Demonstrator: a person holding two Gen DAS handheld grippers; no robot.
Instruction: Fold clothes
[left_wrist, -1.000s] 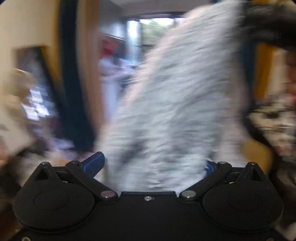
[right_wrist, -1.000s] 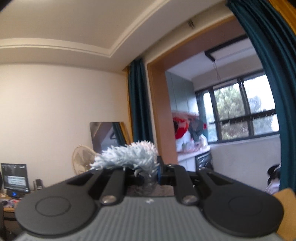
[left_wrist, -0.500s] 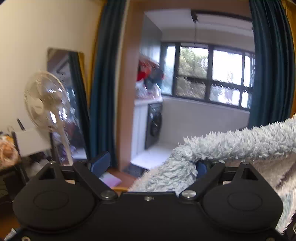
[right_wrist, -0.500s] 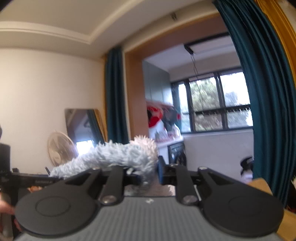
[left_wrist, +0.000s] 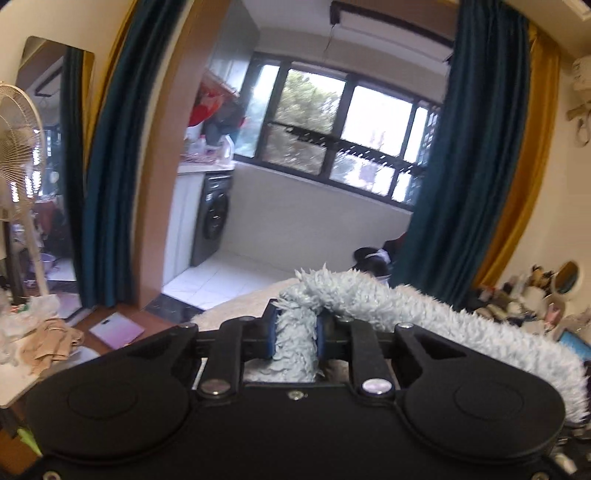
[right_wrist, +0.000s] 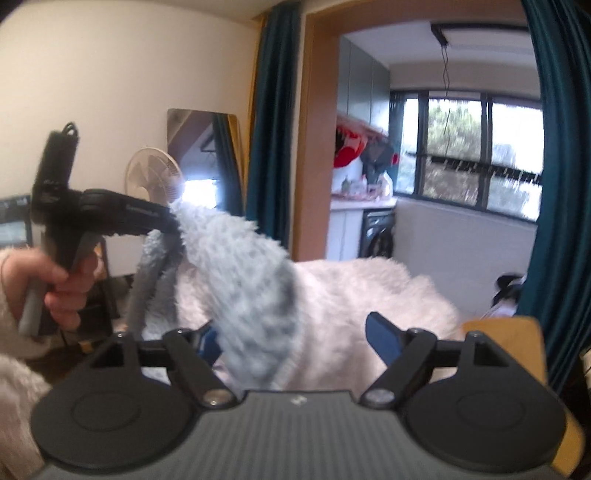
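Note:
A fluffy light-blue garment (left_wrist: 369, 295) is pinched between the blue pads of my left gripper (left_wrist: 295, 332), whose jaws are closing on a bunched fold; the rest trails off to the right. In the right wrist view that same left gripper (right_wrist: 168, 221), held by a hand (right_wrist: 62, 288), hangs the garment (right_wrist: 240, 280) up at the left. The cloth drapes down between the fingers of my right gripper (right_wrist: 295, 332), close to the left finger. The right jaws are opening and stand wide apart, with neither pad pressing on the cloth.
A white shaggy cover (right_wrist: 369, 291) lies below the garment. A standing fan (right_wrist: 153, 177) and a mirror (right_wrist: 199, 147) are at the left wall, with teal curtains (right_wrist: 273, 129) by the balcony doorway. A wooden board (right_wrist: 506, 339) is at the right, and a cluttered desk (left_wrist: 37, 332) at the left.
My left gripper shut on the garment's fold. My right gripper let the garment go, opened wide and sank lower; the left gripper now appears in its view.

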